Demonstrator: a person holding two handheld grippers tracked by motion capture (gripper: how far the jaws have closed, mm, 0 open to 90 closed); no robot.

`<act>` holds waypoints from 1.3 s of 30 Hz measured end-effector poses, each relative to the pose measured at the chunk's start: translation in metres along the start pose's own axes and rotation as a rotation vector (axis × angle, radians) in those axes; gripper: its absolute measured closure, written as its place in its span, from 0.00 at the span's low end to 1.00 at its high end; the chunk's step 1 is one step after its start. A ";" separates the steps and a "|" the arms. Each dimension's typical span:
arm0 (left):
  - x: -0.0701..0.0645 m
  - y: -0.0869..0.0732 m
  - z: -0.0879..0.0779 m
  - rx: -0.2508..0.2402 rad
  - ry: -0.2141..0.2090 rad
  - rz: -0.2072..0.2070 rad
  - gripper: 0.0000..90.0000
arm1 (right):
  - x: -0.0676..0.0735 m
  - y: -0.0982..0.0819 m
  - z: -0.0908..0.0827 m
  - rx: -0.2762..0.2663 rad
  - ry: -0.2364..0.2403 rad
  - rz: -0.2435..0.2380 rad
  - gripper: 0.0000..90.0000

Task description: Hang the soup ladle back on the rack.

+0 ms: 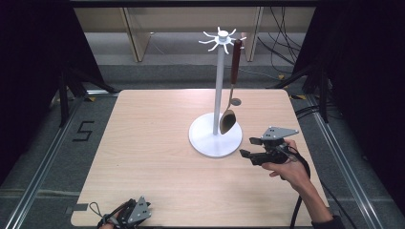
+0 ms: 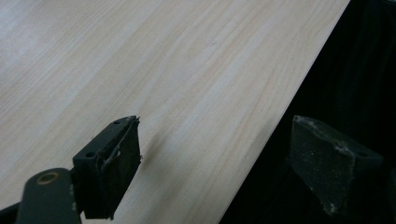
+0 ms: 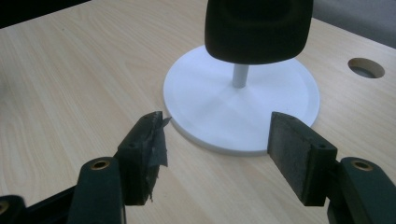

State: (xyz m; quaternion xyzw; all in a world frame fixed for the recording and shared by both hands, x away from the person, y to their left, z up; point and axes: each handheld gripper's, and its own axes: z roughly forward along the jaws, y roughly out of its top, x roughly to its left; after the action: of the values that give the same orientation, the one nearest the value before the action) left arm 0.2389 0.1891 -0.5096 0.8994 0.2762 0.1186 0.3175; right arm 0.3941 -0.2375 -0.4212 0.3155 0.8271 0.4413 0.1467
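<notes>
Hanging stiff and light from the stand (image 1: 219,76), the spoon (image 1: 228,121) is inviting a handle grip; right gripper (image 1: 250,147) jaws wide.

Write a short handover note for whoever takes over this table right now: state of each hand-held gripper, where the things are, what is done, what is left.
Left hand-held gripper: open, empty, at the table's near edge.
Right hand-held gripper: open, empty, just right of the stand's white base, jaws pointing at it.
Spoon: hangs by its brown handle from a hook at the top of the stand, bowl just above the base.
Done: spoon appears hung and let go.
Left: probably just drawing the right hand-held gripper clear without bumping the spoon.
</notes>
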 end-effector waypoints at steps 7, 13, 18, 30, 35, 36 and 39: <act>-0.001 -0.001 0.000 -0.001 0.001 0.005 0.18 | 0.004 -0.004 0.002 0.021 0.002 -0.005 0.41; -0.001 -0.001 -0.001 0.001 0.003 0.003 0.18 | 0.008 -0.009 0.003 0.044 0.014 -0.002 0.41; -0.001 -0.002 -0.001 0.001 0.006 0.004 0.18 | 0.008 -0.014 0.003 0.039 0.013 -0.023 0.41; -0.002 -0.002 -0.001 0.000 0.008 0.006 0.18 | 0.018 -0.030 -0.002 0.072 0.030 -0.001 0.39; -0.002 -0.002 -0.001 0.001 0.009 0.005 0.18 | 0.022 -0.037 0.000 0.091 0.034 -0.027 0.38; -0.002 -0.002 -0.001 0.001 0.009 0.005 0.18 | 0.024 -0.038 0.001 0.088 0.034 -0.032 0.37; -0.002 -0.002 -0.001 0.001 0.009 0.005 0.18 | 0.027 -0.042 -0.001 0.096 0.037 -0.027 0.37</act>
State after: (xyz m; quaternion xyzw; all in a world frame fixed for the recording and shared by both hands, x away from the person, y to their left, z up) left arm 0.2359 0.1899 -0.5101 0.8996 0.2756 0.1232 0.3156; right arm 0.3566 -0.2382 -0.4540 0.3026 0.8541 0.4050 0.1220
